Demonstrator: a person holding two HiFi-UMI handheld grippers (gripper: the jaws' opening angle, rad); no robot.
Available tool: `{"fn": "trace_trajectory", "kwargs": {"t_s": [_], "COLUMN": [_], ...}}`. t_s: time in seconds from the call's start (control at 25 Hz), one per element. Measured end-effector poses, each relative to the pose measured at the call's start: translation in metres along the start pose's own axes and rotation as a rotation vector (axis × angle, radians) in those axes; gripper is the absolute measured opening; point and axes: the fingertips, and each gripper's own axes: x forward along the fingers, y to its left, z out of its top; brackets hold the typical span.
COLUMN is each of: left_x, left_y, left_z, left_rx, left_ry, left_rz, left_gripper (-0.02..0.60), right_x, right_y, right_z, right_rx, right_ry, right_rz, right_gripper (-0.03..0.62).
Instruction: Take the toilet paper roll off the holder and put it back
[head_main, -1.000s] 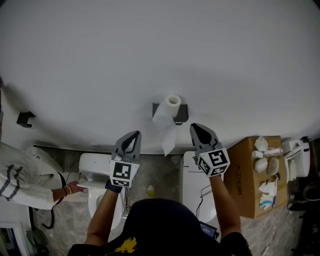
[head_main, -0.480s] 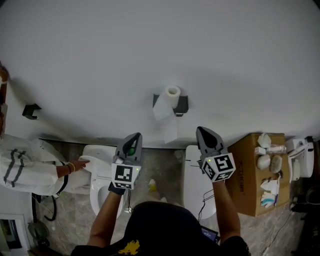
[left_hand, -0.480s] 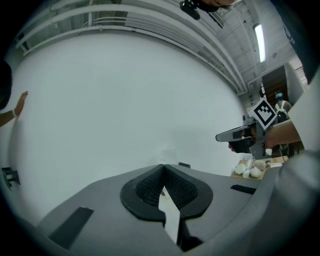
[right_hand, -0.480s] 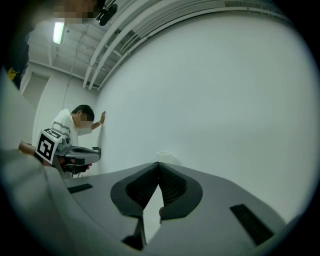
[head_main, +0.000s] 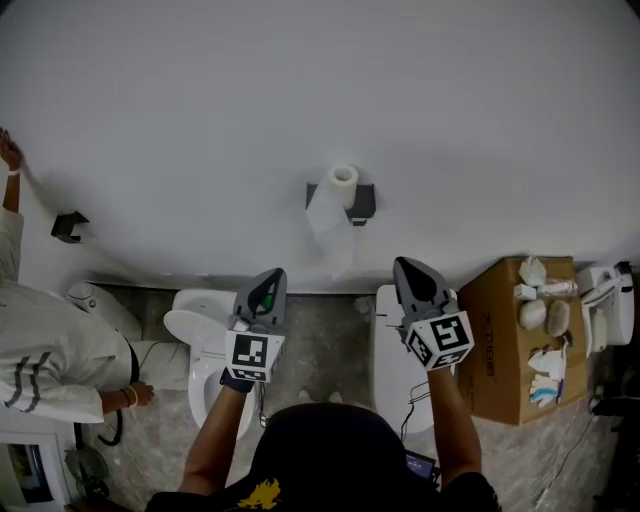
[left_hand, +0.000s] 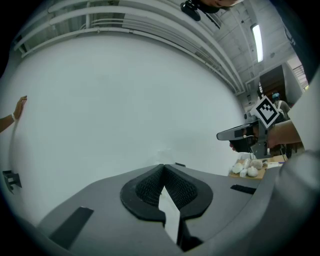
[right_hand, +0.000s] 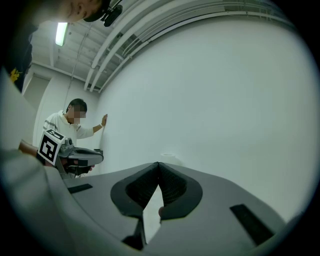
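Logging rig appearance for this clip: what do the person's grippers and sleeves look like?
Both the left gripper and right gripper are grey, tapering to pointed claws with black ribbed pads; each carries a black-and-white square-marker cube. Dark top, short sleeves.

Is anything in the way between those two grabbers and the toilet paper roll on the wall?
Nothing visible. The left gripper and right gripper, both shut, have only open air up to the toilet paper roll on its holder; its loose tail hangs down the wall.

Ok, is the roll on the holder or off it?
On. The roll sits on the holder on the wall, with a sheet hanging down from it.
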Motion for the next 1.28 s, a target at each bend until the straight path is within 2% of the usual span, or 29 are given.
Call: {"fn": "trace_trajectory", "kwargs": {"t_s": [0.28,0.6,1.28], "left_x": [-0.007,-0.017,-0.029], "left_y": [0.020,0.038,0.049], "left_z": [0.001,-0.011,-0.018], "left_rx": [-0.007,-0.013,-0.030], "left_ry": [-0.032,-0.018,-0.015], "left_rz": [-0.009,-0.023,-0.019], "left_gripper": [0.018,0.017,0.017], "right_x": [0.005,0.007,0.009], "right_y": [0.019,0.034,0.044], "right_z": [0.001,-0.002,-0.002], "right_rx": [-0.003,0.003,0.000], "right_ry": [-0.003,0.013,0.014], "right_rz": [-0.024,-0.050,-0.065], "right_gripper": [0.000,0.000,0.000]}}
